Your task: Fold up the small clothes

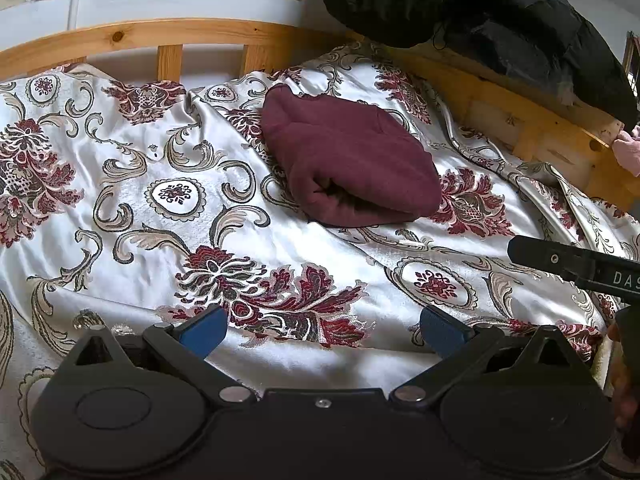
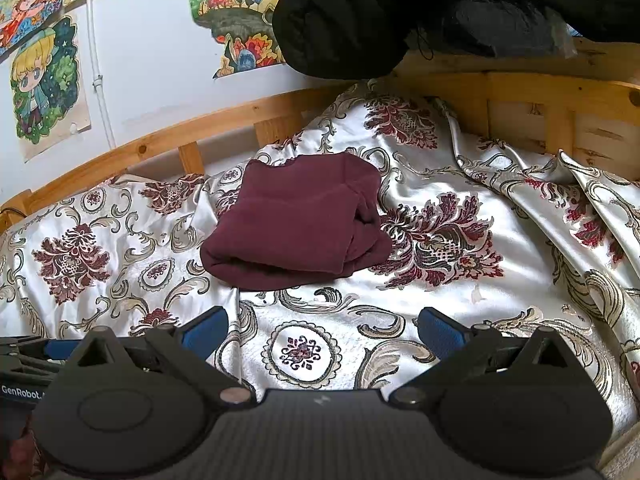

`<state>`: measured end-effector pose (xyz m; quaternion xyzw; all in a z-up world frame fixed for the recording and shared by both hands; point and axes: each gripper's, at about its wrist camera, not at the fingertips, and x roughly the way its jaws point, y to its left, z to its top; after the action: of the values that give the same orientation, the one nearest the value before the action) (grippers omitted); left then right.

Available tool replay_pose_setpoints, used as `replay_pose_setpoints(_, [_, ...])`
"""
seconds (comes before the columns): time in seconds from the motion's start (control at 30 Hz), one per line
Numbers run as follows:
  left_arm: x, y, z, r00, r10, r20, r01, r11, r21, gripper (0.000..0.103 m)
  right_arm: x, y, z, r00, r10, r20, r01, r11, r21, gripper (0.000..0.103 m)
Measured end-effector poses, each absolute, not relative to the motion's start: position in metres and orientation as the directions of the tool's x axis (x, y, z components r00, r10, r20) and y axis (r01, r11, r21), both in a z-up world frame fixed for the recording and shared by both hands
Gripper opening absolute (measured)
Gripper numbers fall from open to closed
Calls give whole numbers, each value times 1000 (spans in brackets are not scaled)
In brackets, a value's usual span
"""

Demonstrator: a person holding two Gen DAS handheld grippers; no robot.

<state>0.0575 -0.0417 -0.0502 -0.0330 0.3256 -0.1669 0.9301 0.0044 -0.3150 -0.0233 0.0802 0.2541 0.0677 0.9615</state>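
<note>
A maroon garment (image 1: pixel 348 156) lies folded into a compact bundle on the patterned satin bedspread (image 1: pixel 132 216), toward the far side of the bed. It also shows in the right wrist view (image 2: pixel 296 224). My left gripper (image 1: pixel 322 330) is open and empty, low over the bedspread, well short of the garment. My right gripper (image 2: pixel 322 330) is open and empty too, also short of the garment. Part of the right gripper's black body (image 1: pixel 576 264) shows at the right edge of the left wrist view.
A wooden bed rail (image 1: pixel 168 36) runs along the back and right sides. A black padded jacket (image 1: pixel 480 12) hangs over the rail's back right corner. Drawings (image 2: pixel 44 88) hang on the white wall. A pink item (image 1: pixel 630 148) sits at the far right.
</note>
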Motion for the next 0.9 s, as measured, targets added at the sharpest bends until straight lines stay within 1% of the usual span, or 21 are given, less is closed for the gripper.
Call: replay_pose_setpoints(0.9, [56, -41, -50, 732, -336, -593, 289, 941, -175, 102, 4, -314, -24, 854, 183, -486, -90, 974, 208, 103])
